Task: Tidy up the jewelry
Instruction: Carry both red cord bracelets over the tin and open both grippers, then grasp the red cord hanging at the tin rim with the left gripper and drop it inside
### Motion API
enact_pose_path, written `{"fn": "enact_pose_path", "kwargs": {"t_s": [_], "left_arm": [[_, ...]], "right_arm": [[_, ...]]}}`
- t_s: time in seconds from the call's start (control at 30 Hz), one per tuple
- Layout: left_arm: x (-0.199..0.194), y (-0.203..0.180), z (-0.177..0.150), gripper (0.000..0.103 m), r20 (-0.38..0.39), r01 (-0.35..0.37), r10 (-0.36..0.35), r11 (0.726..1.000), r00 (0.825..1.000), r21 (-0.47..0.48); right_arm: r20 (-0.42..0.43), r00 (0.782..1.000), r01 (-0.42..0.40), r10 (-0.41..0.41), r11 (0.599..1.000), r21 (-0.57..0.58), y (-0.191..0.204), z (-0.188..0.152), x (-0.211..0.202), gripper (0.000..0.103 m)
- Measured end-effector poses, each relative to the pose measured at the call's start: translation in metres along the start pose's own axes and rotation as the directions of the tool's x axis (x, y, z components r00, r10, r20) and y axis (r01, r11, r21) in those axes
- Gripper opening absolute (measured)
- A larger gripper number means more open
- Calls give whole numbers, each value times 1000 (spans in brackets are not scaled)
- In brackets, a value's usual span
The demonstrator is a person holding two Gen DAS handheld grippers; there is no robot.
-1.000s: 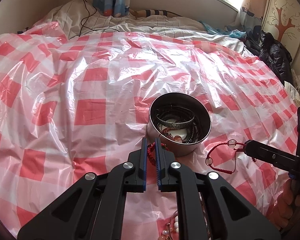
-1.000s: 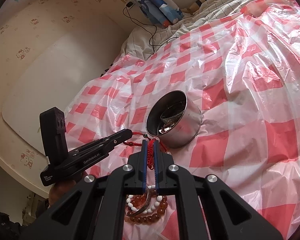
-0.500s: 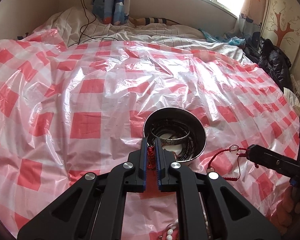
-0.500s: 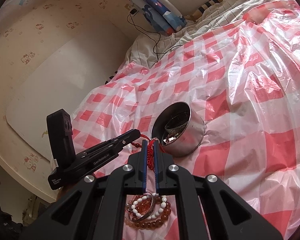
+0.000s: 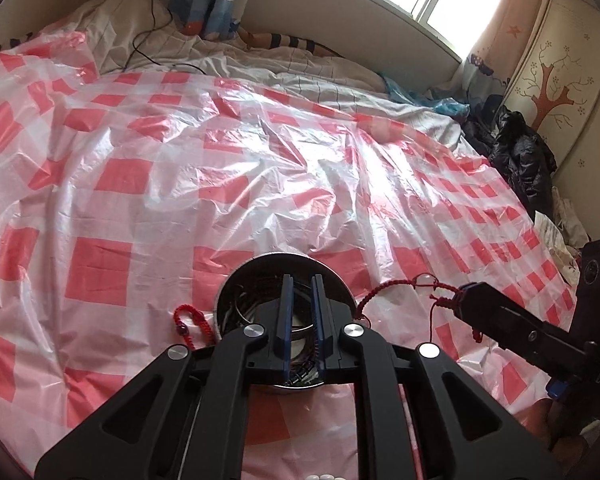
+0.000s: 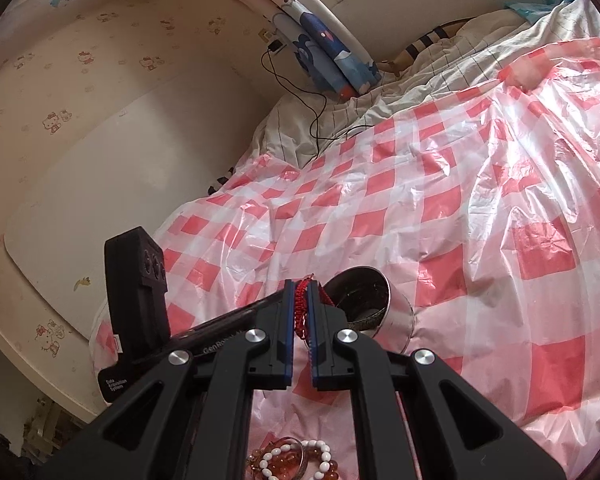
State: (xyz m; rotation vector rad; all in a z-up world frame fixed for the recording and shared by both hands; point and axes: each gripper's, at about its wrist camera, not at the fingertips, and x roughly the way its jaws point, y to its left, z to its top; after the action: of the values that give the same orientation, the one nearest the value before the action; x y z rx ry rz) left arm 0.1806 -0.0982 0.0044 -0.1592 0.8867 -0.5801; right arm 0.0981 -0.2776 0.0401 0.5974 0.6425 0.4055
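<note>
My left gripper (image 5: 300, 280) has just been opening above the metal bowl (image 5: 228, 292), and nothing is between its jaws. The right gripper (image 6: 302, 284) is clenched on the red cord bracelet (image 5: 392, 288), whose cord crosses the bowl and hangs over the rim on both sides. Some bangles (image 5: 248, 308) are already inside. The bead bracelets (image 6: 296, 460) below my right gripper are left to do, I think.

Sheet (image 5: 148, 168) over the bed: thin glossy plastic, creased, red-and-white check. Bowl (image 5: 342, 280): polished metal, smooth. Cord bracelet (image 5: 384, 290): braided red thread, matt. Beads (image 6: 324, 466): glossy, white and amber. Bedding (image 5: 308, 76): matt cloth.
</note>
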Motion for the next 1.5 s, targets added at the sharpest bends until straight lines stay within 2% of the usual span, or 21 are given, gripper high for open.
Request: {"fn": "enact_pose_path", "kwargs": {"t_s": [0.03, 0.17, 0.27, 0.3, 0.37, 0.43, 0.47, 0.53, 0.6, 0.67, 0.77, 0.8, 0.9, 1.0, 1.07, 1.1, 1.13, 1.2, 1.3, 1.37, 1.5], "left_arm": [[8, 2, -1, 29, -28, 25, -25, 1000, 999, -19], [10, 30, 1, 37, -23, 145, -154, 967, 988, -212], [-13, 48, 7, 48, 49, 144, -136, 951, 990, -274], [-20, 53, 9, 55, 59, 136, -125, 948, 990, -288], [-29, 62, 12, 58, 58, 93, -80, 954, 995, -286], [-30, 69, 9, 65, 15, 14, -11, 967, 1000, -256], [-26, 73, 4, 66, -19, -23, 19, 970, 1000, -243], [-13, 80, -6, 68, -98, -66, 44, 970, 994, -234], [-3, 84, -14, 68, -147, -98, 66, 971, 987, -219], [1, 83, -19, 68, -152, -159, 133, 972, 979, -174], [8, 71, -20, 68, -119, -326, 323, 945, 939, -5], [11, 66, -21, 68, -120, -345, 347, 938, 930, 40], [26, 46, -28, 69, -151, -330, 354, 930, 923, 165], [35, 31, -33, 69, -121, -393, 438, 877, 891, 277], [33, 32, -32, 52, -130, -368, 413, 889, 902, 271], [32, 35, -30, 29, -147, -353, 397, 901, 906, 254], [28, 38, -30, 16, -157, -342, 383, 910, 911, 236], [18, 47, -26, 6, -149, -323, 354, 926, 923, 198], [-5, 64, -17, 4, -131, -240, 246, 969, 960, 58], [-23, 70, -10, 4, -69, -193, 193, 981, 979, -4], [-48, 60, 4, 4, 48, -105, 107, 994, 993, -35]], "right_arm": [[-3, 1000, 2, -2, 1000, 1, -1, 1, 3, 7], [-12, 1000, 12, -12, 1000, -5, 0, 6, 13, 7], [-33, 999, 41, -42, 999, -28, 2, 5, 25, 7], [-49, 998, 49, -50, 998, -34, 2, 4, 31, 7], [-94, 994, 52, -55, 998, -41, 1, 0, 44, 8], [-127, 990, 62, -67, 997, -43, 1, -3, 53, 29], [-118, 991, 66, -71, 997, -47, 2, -4, 52, 45], [-105, 992, 65, -71, 996, -56, 5, -3, 48, 46], [-82, 994, 70, -74, 996, -51, 6, -2, 42, 58], [-73, 995, 71, -75, 996, -45, 5, -2, 40, 61], [-82, 994, 73, -74, 997, -11, -1, -1, 39, 61], [-83, 994, 73, -72, 997, 2, -4, -1, 38, 61], [-81, 994, 76, -74, 997, 27, -8, 1, 35, 61], [-75, 995, 73, -70, 996, 45, -12, 2, 32, 63], [-72, 995, 73, -69, 996, 50, -13, 2, 30, 63], [-70, 995, 72, -68, 996, 54, -13, 3, 30, 63], [-70, 995, 71, -67, 996, 57, -13, 3, 29, 63], [-67, 996, 66, -62, 996, 64, -14, 3, 27, 64], [-63, 996, 63, -59, 996, 67, -15, 3, 24, 64], [-59, 997, 60, -55, 996, 73, -15, 3, 22, 64], [-58, 997, 61, -56, 995, 82, -16, 2, 20, 65]]}}
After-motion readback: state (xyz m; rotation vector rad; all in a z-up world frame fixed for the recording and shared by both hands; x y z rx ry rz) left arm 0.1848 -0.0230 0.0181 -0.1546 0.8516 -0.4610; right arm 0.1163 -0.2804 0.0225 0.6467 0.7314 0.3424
